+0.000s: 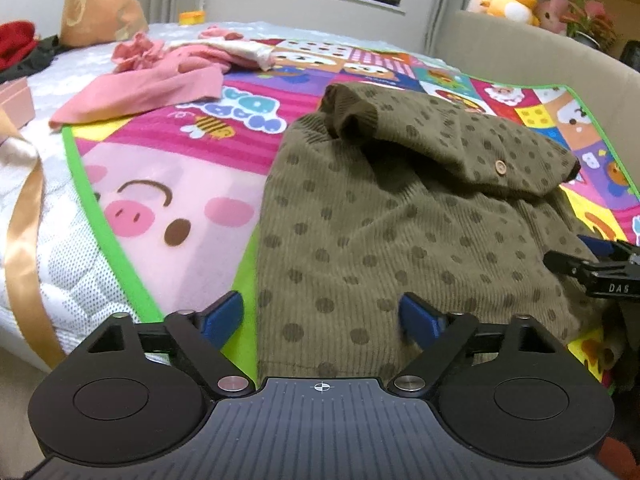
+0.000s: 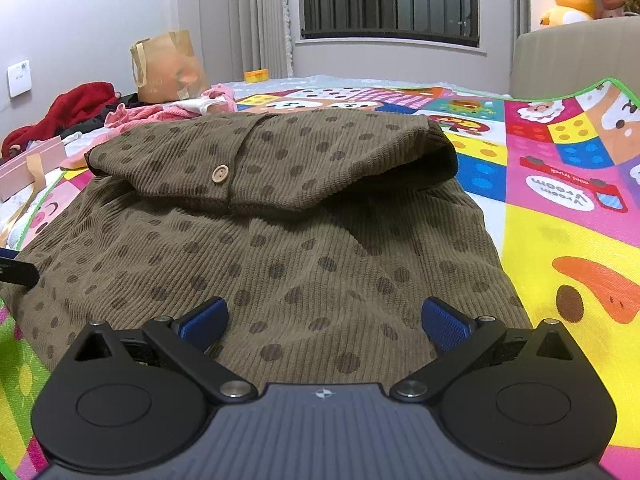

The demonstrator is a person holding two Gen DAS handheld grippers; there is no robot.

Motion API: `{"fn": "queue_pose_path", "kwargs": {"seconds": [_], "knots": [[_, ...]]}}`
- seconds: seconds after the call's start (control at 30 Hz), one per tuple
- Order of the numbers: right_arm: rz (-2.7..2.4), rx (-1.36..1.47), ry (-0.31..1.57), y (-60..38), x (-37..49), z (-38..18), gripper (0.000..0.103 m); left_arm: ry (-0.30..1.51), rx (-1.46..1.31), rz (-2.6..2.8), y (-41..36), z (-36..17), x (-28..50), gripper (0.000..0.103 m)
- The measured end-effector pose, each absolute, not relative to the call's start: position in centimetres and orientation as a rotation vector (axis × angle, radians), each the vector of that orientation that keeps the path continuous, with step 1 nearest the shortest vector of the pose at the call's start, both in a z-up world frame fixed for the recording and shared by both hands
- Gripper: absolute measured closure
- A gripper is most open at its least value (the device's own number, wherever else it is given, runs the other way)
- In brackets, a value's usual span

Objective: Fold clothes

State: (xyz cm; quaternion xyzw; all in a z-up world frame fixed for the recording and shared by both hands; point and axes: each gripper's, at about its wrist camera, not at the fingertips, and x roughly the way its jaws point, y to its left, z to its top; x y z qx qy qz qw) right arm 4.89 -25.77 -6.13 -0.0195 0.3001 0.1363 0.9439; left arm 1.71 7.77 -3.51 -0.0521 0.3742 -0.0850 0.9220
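Note:
An olive corduroy garment with dark dots [image 1: 400, 216] lies on a colourful play mat [image 1: 168, 184], its far part folded over toward me, a wooden button [image 1: 500, 167] showing. My left gripper [image 1: 322, 314] is open and empty, low over the garment's near left edge. My right gripper [image 2: 324, 320] is open and empty over the garment [image 2: 280, 248] near its front edge; it also shows at the right of the left wrist view [image 1: 592, 268]. The button [image 2: 219, 174] shows on the folded flap.
Pink clothes [image 1: 160, 76] lie heaped at the mat's far left, with a brown paper bag [image 1: 100, 4] and a red garment [image 2: 68, 112] behind. A beige headboard [image 1: 540, 52] bounds the right side. A pink box [image 2: 28, 168] sits at left.

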Motion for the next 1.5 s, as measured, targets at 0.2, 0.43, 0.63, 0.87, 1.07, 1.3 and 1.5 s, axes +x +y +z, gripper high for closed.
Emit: {"fn": "queue_pose_path", "kwargs": {"seconds": [0.2, 0.43, 0.63, 0.87, 1.07, 1.3, 1.5], "knots": [[0.276, -0.041, 0.602, -25.7, 4.8, -6.2, 0.000, 0.734, -0.072, -0.211, 7.1, -3.0, 1.7, 0.065], [0.270, -0.047, 0.590, -25.7, 4.6, -6.3, 0.000, 0.673, -0.027, -0.280, 5.7, -1.0, 1.9, 0.086], [0.276, -0.079, 0.593, -25.6, 4.0, -5.7, 0.000, 0.736, -0.002, -0.280, 6.6, -2.2, 0.9, 0.084], [0.361, -0.244, 0.519, -25.4, 0.3, -4.4, 0.000, 0.745, -0.078, -0.262, 9.5, -2.5, -0.5, 0.083], [0.530, -0.341, 0.515, -23.7, -2.4, -3.3, 0.011, 0.701, -0.060, -0.271, 10.0, -1.2, -0.7, 0.073], [0.657, -0.488, 0.542, -18.9, -2.7, -4.7, 0.020, 0.662, -0.037, -0.311, 9.6, -0.1, -1.0, 0.045], [0.610, -0.363, 0.545, -19.0, 0.9, -1.6, 0.078, 0.621, 0.033, -0.471, 7.2, 0.6, -1.8, 0.019]]}}
